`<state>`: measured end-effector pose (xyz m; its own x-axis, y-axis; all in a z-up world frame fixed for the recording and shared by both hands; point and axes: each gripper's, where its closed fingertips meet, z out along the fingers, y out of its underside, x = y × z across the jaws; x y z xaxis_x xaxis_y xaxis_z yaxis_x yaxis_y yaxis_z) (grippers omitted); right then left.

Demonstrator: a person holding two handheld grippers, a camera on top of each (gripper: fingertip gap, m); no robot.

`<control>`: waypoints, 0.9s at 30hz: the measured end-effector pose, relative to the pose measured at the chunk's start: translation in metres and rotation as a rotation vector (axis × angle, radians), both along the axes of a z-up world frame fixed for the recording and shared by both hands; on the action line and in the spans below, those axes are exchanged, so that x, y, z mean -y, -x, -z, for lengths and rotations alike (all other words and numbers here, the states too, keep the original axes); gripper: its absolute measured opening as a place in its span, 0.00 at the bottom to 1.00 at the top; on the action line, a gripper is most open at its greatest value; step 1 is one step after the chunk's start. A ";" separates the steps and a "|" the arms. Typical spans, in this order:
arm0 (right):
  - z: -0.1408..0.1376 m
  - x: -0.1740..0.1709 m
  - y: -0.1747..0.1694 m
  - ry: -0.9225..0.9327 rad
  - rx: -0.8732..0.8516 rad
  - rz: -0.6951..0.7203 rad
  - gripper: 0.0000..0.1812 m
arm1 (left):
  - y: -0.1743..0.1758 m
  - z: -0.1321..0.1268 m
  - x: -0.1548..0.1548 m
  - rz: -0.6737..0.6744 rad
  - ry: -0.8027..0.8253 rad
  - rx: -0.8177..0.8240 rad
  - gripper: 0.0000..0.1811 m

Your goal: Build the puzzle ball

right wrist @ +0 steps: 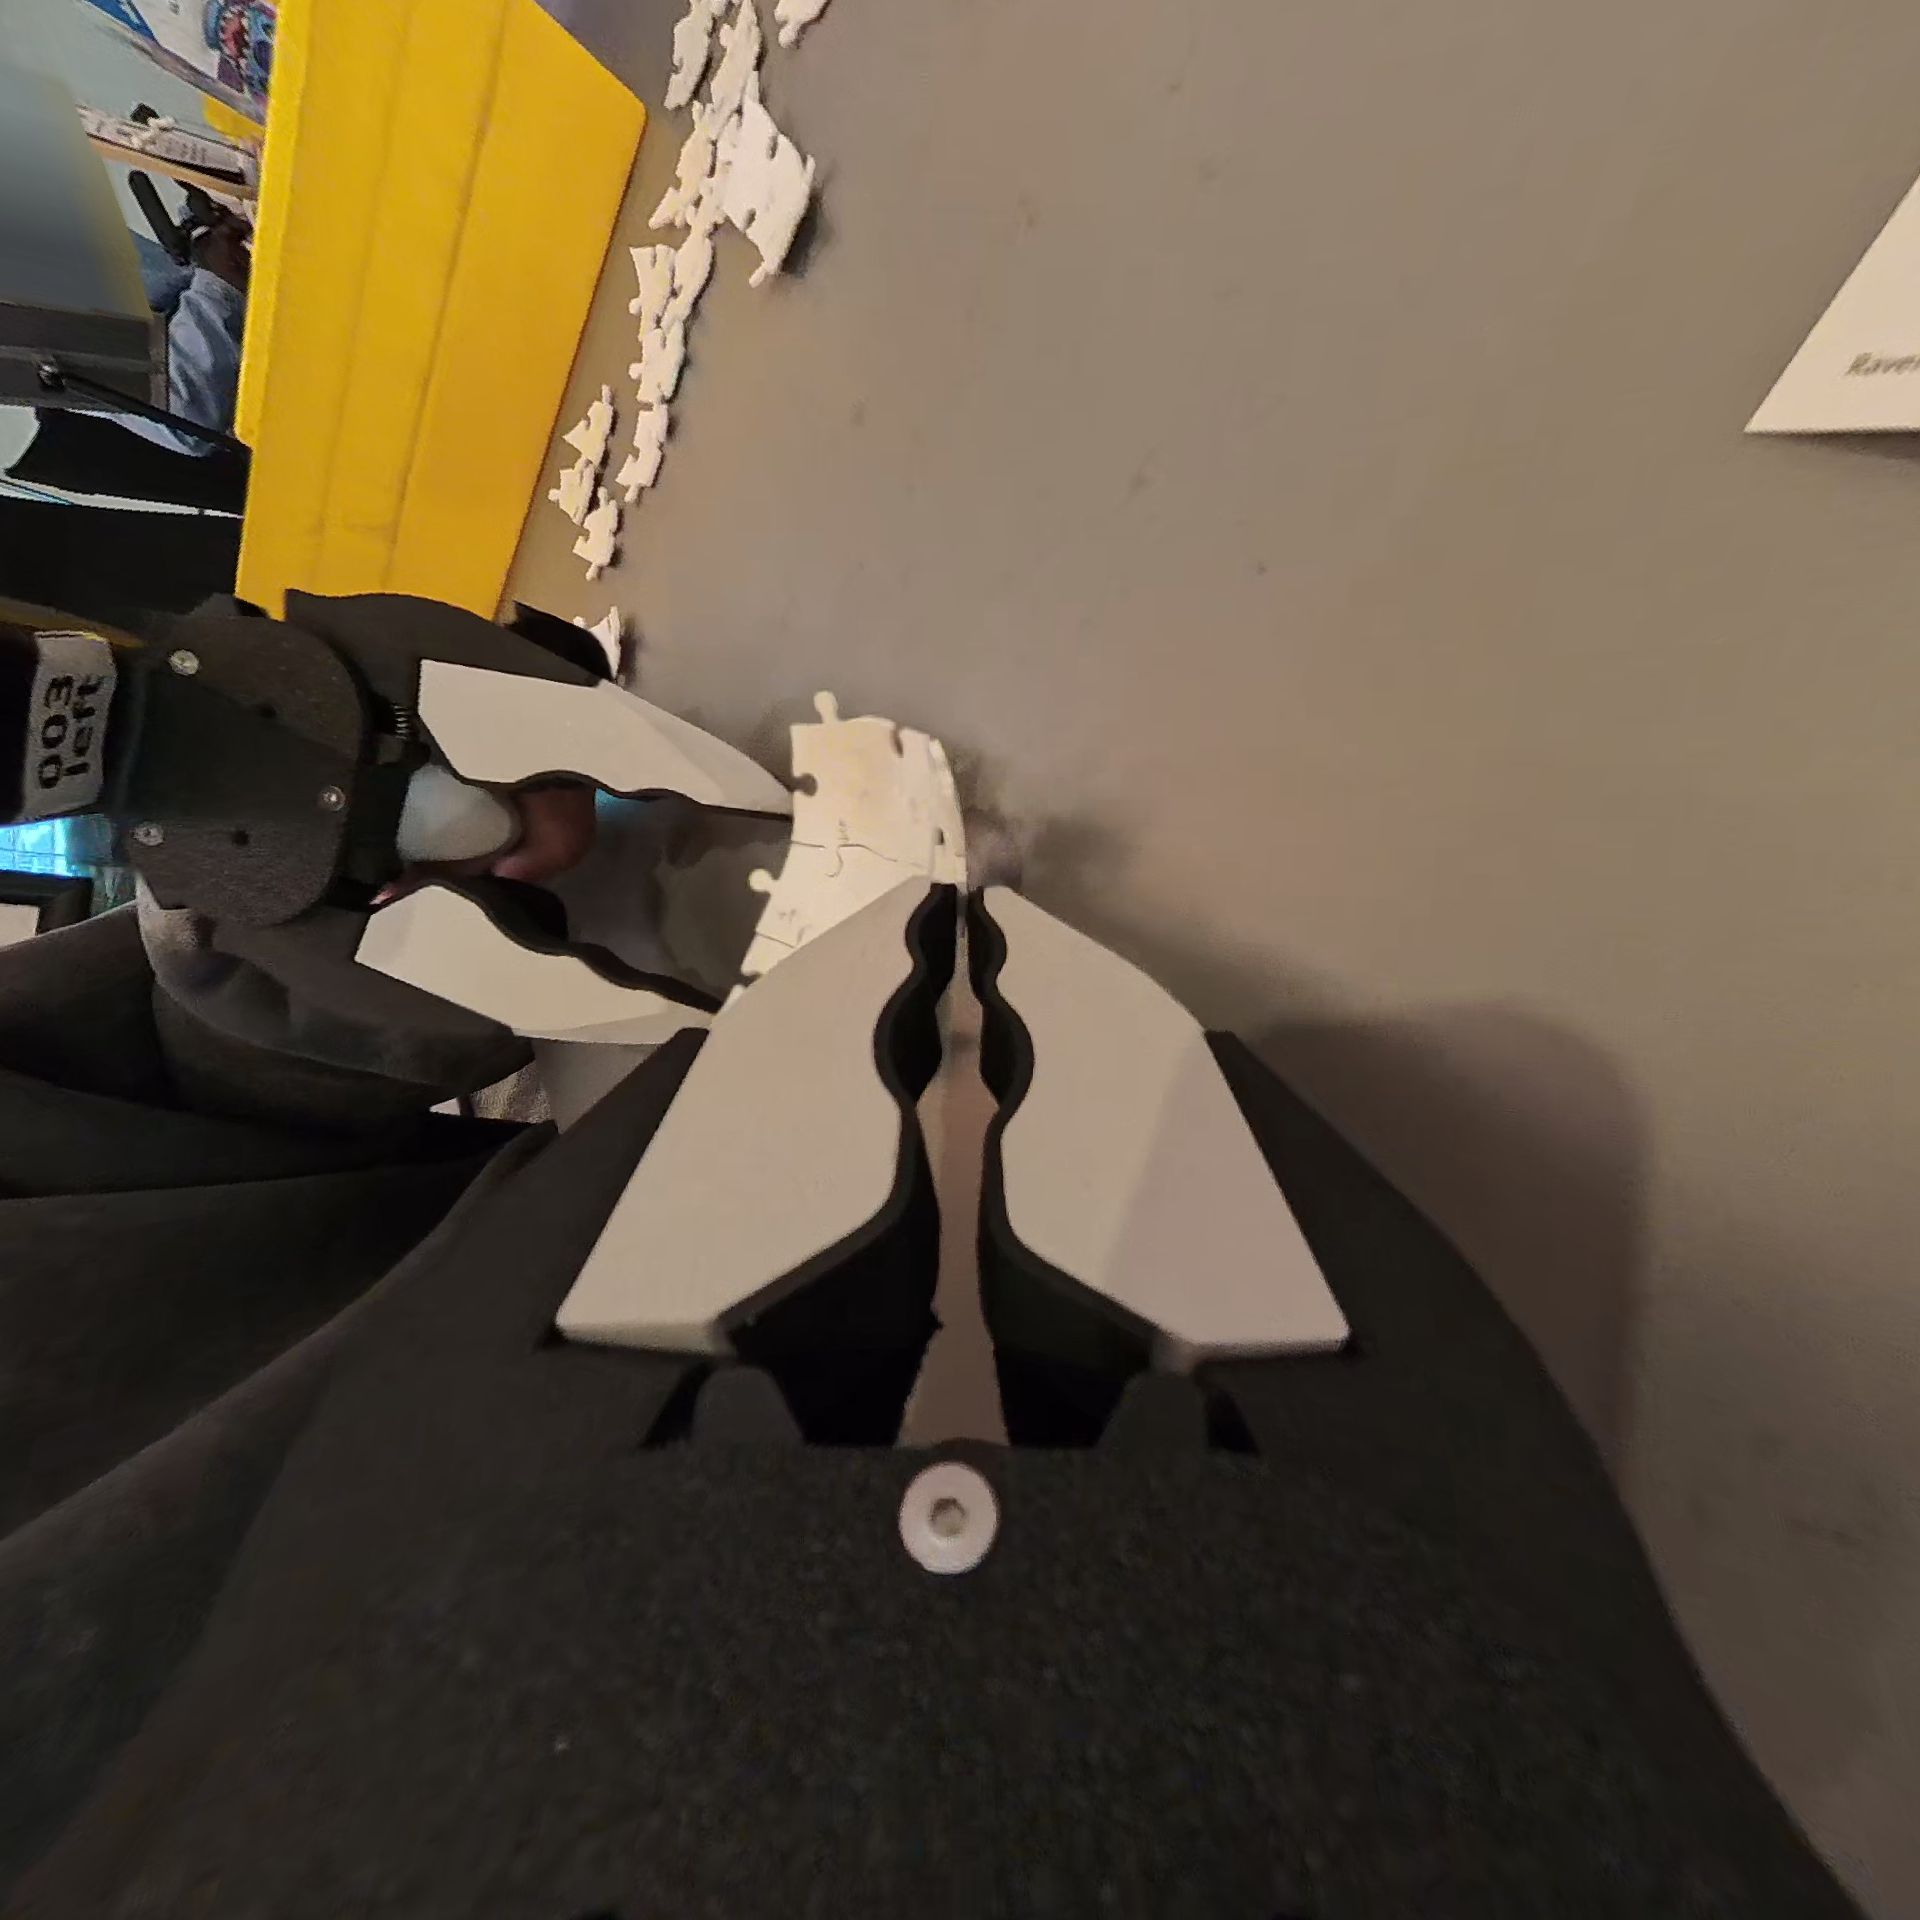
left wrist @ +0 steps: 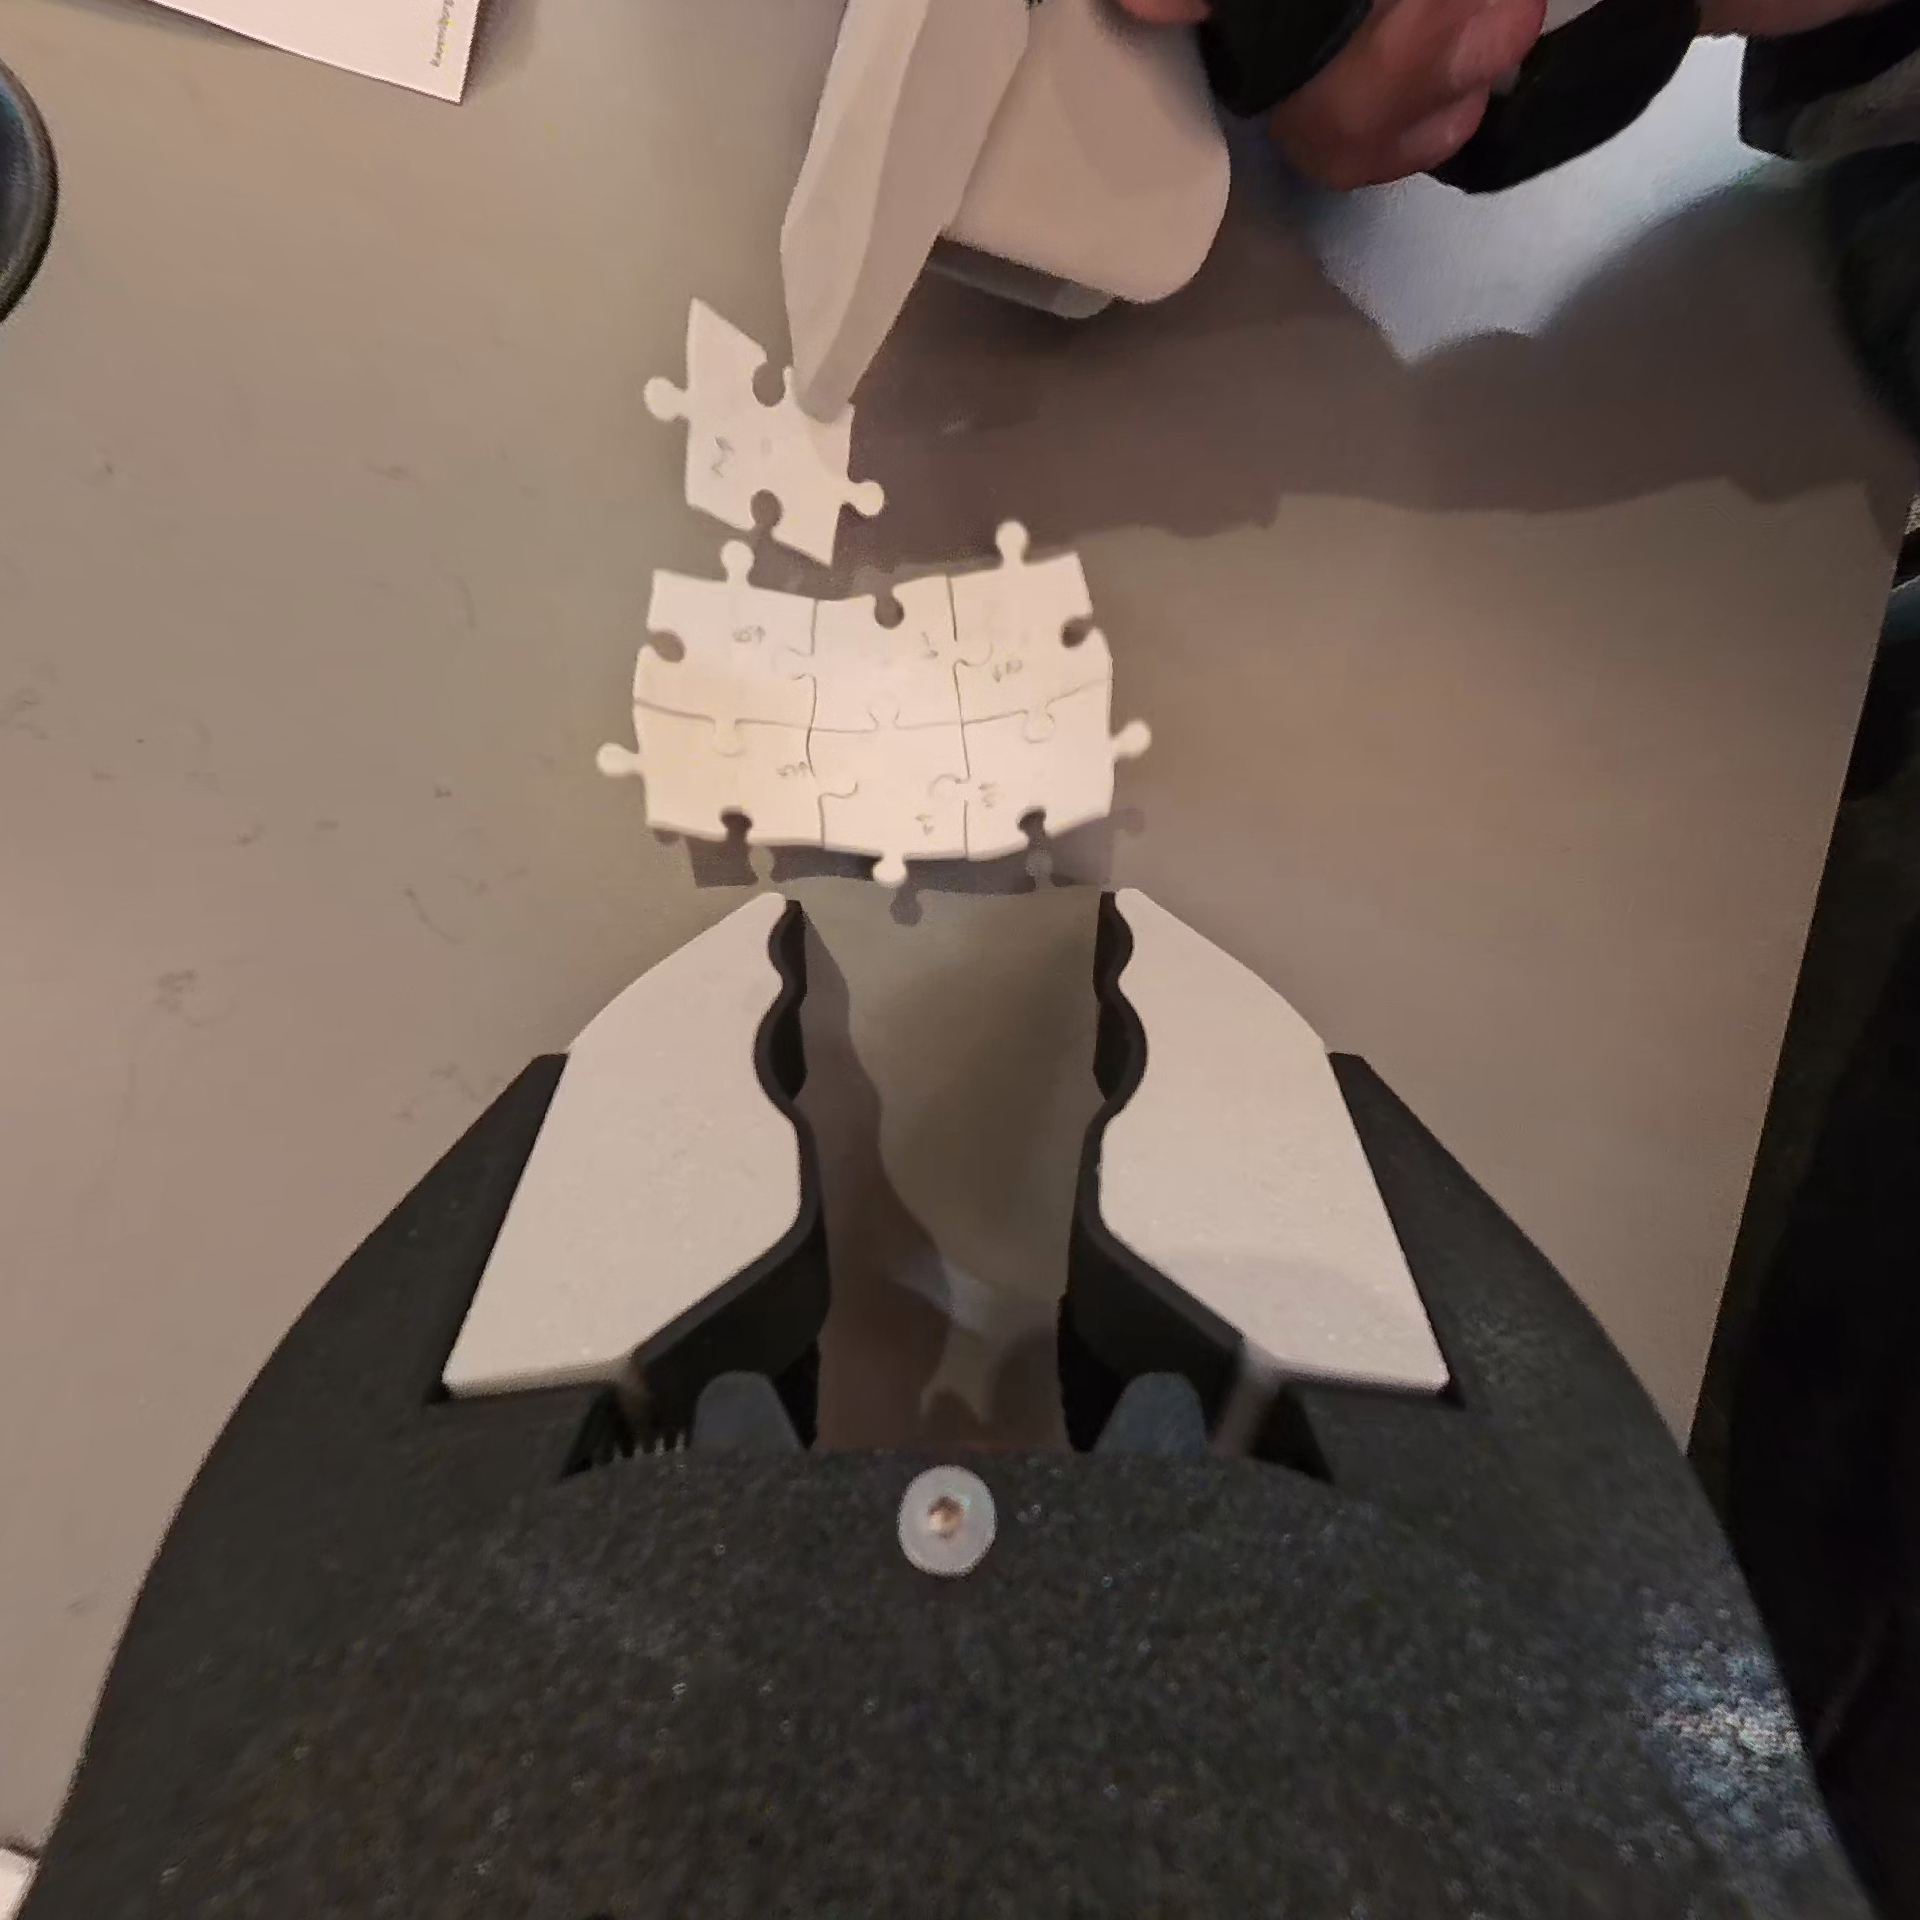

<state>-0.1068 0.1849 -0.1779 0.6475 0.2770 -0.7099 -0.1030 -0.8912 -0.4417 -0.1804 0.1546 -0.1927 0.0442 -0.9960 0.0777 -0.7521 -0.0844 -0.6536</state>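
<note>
Puzzle ball, partial: a curved patch of joined white pieces [left wrist: 878, 717] lies on the grey table [left wrist: 312, 623], just ahead of my left gripper [left wrist: 945, 914], whose jaws stand open and empty. One loose piece [left wrist: 764, 447], just beyond the patch, sits under my right gripper [right wrist: 961, 894], whose jaws are nearly closed; whether they pinch it I cannot tell. I judge the step best done by steadying the patch on the left and aligning tabs before pressing, gently
</note>
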 end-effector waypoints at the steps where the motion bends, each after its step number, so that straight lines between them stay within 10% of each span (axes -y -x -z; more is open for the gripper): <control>1: -0.002 0.000 0.000 -0.015 -0.002 -0.004 0.01 | 0.000 0.000 0.000 0.000 -0.001 0.001 0.29; 27: 0.000 0.040 0.014 0.045 0.036 -0.158 0.01 | -0.002 -0.019 -0.002 -0.027 -0.083 0.028 0.29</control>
<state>-0.1208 0.1449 -0.1777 0.6237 0.3458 -0.7010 0.0550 -0.9140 -0.4019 -0.1783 0.1569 -0.1741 0.0701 -0.9975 -0.0038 -0.7313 -0.0488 -0.6803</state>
